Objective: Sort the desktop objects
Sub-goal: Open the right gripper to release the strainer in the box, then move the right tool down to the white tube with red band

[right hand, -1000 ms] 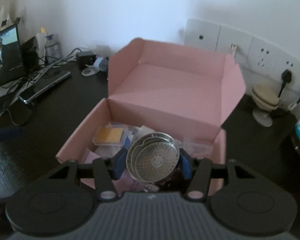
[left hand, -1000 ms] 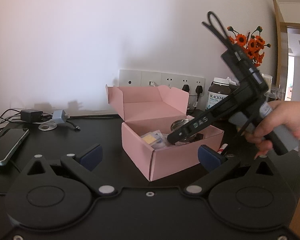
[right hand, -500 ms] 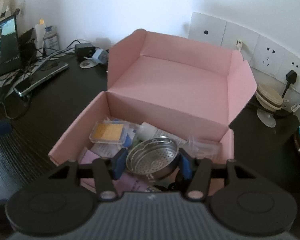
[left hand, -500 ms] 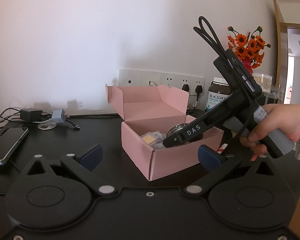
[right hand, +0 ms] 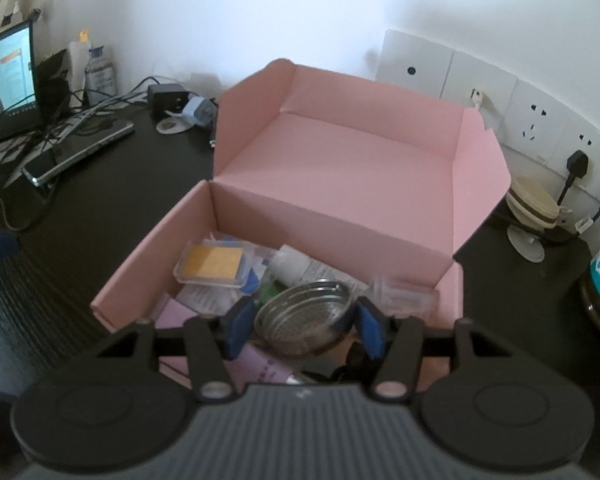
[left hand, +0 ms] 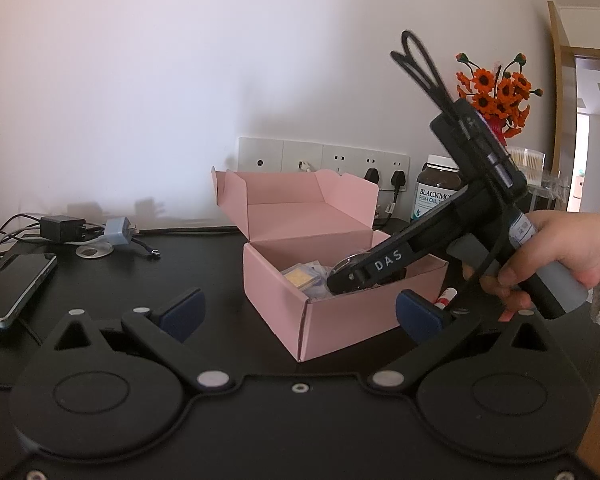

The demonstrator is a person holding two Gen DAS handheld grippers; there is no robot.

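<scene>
Pink box (right hand: 332, 216): open on the dark desk (left hand: 100, 300), lid standing up at the 12 o'clock side

Metal strainer (right hand: 304, 314): round, no long axis; perforated bowl tilted, open face toward 12 o'clock; low inside the box at its 6 o'clock wall. Underside hidden; from the left wrist view only a sliver of rim shows behind the gripper arm

Right gripper (right hand: 302, 328): jaws opening, blue pads either side of the strainer; whether they touch the rim is hard to make out. Held by a hand (left hand: 556, 248), sleeve cut off at frame edge

Left gripper (left hand: 300, 312): jaws wide apart, nothing between, at 6 o'clock of the box

Other contents: yellow-filled clear case (right hand: 212, 264), small white bottle (right hand: 296, 268), partly buried

Red-capped item (left hand: 446, 295): mostly hidden behind the left gripper's pad
</scene>
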